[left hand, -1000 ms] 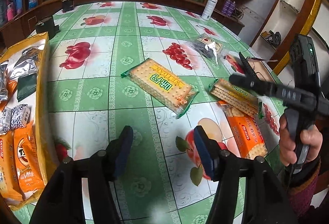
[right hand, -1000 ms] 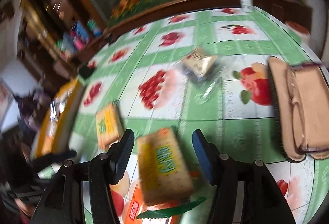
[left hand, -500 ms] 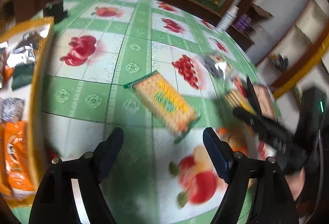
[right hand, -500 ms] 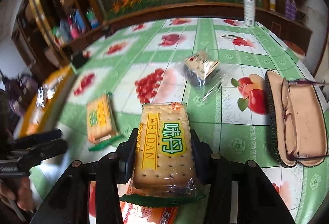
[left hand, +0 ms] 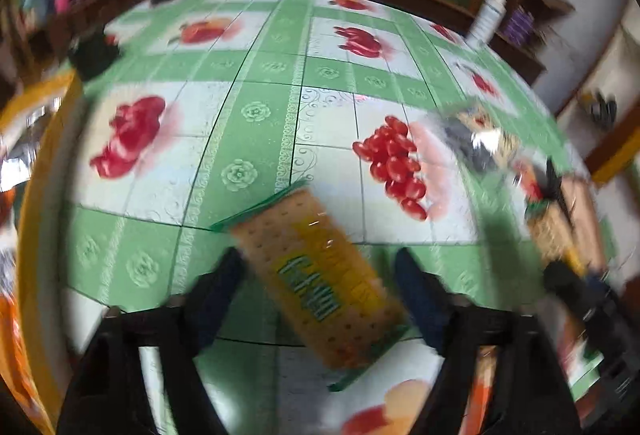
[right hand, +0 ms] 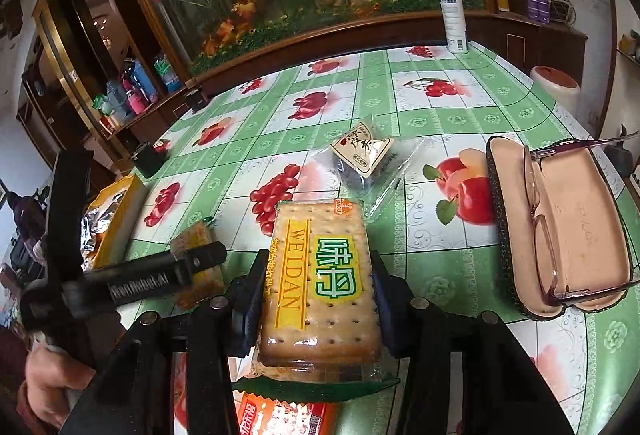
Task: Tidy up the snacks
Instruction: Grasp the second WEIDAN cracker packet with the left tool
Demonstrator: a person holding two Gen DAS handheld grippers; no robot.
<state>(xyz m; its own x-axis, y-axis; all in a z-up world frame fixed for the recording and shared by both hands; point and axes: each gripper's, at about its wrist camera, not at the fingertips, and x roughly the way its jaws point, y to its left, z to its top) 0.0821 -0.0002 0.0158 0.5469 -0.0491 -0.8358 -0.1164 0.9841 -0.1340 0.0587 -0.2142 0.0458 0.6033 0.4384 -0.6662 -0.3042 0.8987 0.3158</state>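
My right gripper is shut on a yellow-labelled cracker pack, its pads pressed on both long sides. An orange snack pack lies under it. In the blurred left wrist view my left gripper is open, its fingers straddling a second yellow-labelled cracker pack that lies flat on the green fruit-print tablecloth. That pack and the left gripper also show in the right wrist view. A clear bag with a dark snack lies further back.
A yellow box of snack packs stands at the table's left edge, also in the left wrist view. An open glasses case with glasses lies at the right. A white spray bottle stands at the far edge.
My right gripper has closed on its cracker pack. My left gripper has moved forward and down, so the second pack now lies between its open fingers.
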